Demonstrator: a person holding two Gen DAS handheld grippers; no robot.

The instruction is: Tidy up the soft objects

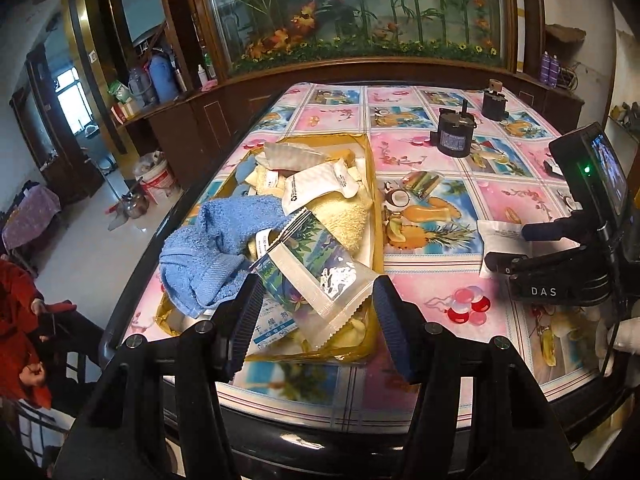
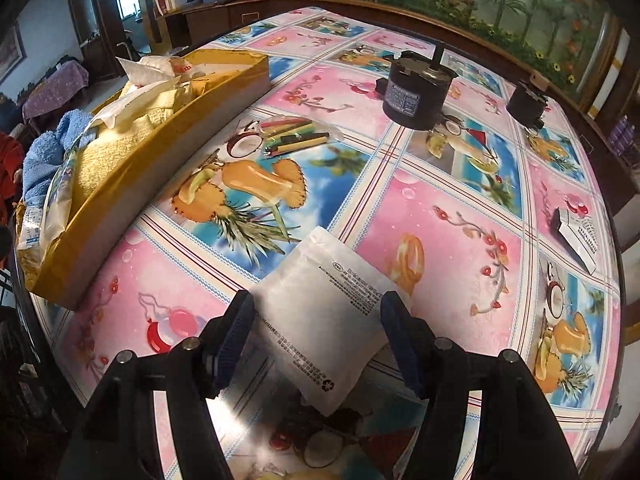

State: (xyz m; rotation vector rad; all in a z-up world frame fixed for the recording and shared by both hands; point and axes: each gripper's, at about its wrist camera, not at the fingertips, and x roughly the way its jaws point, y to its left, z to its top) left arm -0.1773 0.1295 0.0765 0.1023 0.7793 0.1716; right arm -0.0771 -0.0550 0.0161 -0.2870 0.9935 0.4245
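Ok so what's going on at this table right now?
A person is sorting soft items into a yellow box with handheld tongs. The left tongs hover open over the box by a floral packet, not gripping it. The right tongs straddle a white pouch lying on the tablecloth, jaws open. A blue towel hangs over the box's edge.

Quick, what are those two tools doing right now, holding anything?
Left tool: open, gripping nothing, over the leaf-print packet in the box.
Right tool: open around the white pouch, not visibly pinching it.
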